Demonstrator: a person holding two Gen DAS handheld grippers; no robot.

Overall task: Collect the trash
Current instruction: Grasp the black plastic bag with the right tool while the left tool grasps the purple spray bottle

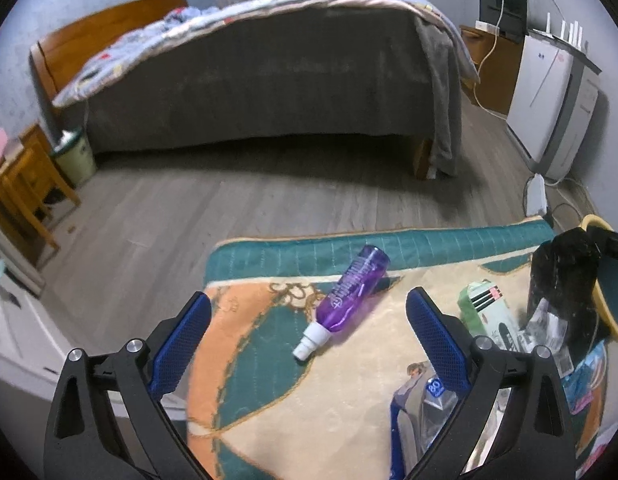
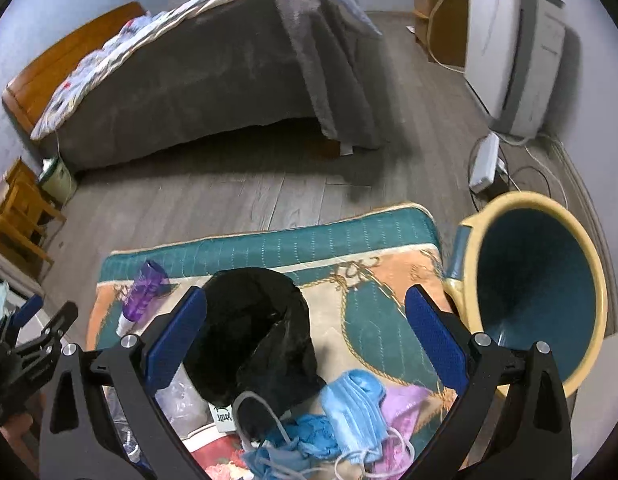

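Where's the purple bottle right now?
The purple bottle lies on its side on the rug, near its teal far edge, just ahead of the open left gripper and left of the black bag.

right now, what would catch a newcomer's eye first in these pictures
The purple spray bottle lying on its side on the patterned rug, alone ahead of the open left tool. Next, the crumpled black bag between the open right tool's fingers, with blue face masks heaped beside it.
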